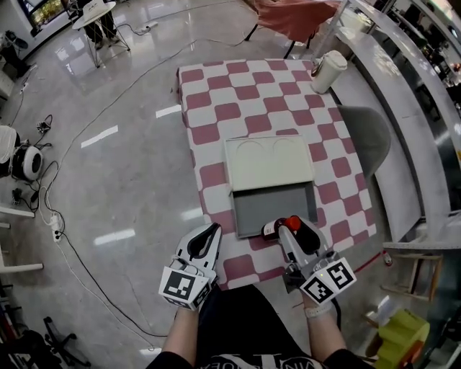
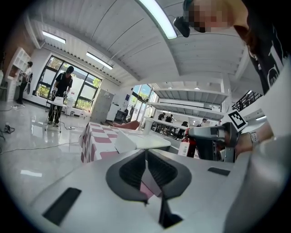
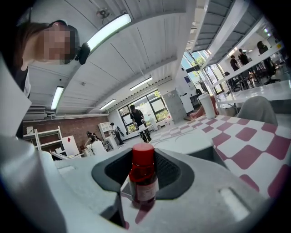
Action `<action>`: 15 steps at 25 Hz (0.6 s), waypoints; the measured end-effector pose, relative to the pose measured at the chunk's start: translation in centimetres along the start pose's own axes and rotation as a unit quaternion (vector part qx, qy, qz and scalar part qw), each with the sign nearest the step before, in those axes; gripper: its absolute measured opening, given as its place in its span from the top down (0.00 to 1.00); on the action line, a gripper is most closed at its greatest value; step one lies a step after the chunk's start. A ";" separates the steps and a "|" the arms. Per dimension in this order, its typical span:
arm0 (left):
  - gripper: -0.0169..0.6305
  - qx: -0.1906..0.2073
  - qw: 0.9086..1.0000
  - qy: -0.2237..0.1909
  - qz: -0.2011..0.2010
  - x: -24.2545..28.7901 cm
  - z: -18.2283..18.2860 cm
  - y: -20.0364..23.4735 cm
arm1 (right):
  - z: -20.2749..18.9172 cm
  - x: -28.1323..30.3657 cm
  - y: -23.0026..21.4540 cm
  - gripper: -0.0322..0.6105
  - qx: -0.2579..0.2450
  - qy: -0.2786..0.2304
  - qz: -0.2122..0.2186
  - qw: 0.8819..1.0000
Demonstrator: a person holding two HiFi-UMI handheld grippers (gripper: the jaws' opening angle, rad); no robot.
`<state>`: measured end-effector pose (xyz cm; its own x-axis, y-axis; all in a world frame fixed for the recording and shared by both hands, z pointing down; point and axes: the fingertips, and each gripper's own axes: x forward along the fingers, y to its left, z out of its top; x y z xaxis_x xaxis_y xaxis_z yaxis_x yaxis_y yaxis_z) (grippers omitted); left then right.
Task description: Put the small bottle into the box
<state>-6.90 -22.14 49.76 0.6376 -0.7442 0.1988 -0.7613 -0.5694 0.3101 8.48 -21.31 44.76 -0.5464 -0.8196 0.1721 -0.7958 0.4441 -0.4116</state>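
A small dark bottle (image 1: 274, 228) with a red cap is held just off the near edge of the open box (image 1: 275, 210). The box has a grey bottom, and its cream lid (image 1: 269, 163) lies flat behind it. My right gripper (image 1: 292, 230) is shut on the bottle. In the right gripper view the bottle (image 3: 143, 179) stands upright between the jaws. My left gripper (image 1: 207, 240) is shut and holds nothing, over the near left of the checkered table (image 1: 216, 108). The left gripper view shows its jaws touching (image 2: 146, 169) and the bottle (image 2: 185, 146) at the right.
A white cup (image 1: 329, 70) stands at the table's far right corner. A grey chair (image 1: 369, 133) and a long counter (image 1: 410, 79) run along the right side. An orange seat (image 1: 295, 18) is behind the table. Cables (image 1: 54, 223) lie on the floor at left.
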 end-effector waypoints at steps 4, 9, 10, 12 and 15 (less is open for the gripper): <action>0.94 -0.001 1.000 -0.002 0.002 0.7 -0.2 0.5 | 0.0 1.4 -0.9 0.72 0.000 0.007 -0.005 1.000; 0.94 0.006 1.000 0.000 0.002 1.7 0.0 0.7 | -0.4 2.5 -1.6 0.72 -0.021 0.022 -0.013 0.999; 0.94 0.008 1.000 0.002 0.002 1.9 0.0 0.7 | -0.5 2.8 -1.8 0.72 -0.028 0.026 -0.015 0.999; 0.94 0.006 1.000 0.009 0.004 2.1 -0.3 0.9 | -0.8 3.2 -2.0 0.72 -0.050 0.036 -0.019 0.998; 0.94 0.000 1.000 0.008 0.006 2.4 -0.3 1.0 | -1.7 3.9 -2.1 0.72 -0.095 0.064 -0.020 0.993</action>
<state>-6.10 -24.42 50.86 0.6310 -0.7446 0.2178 -0.7683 -0.5609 0.3083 7.57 -24.84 47.80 -0.5331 -0.7900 0.3028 -0.8454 0.4829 -0.2285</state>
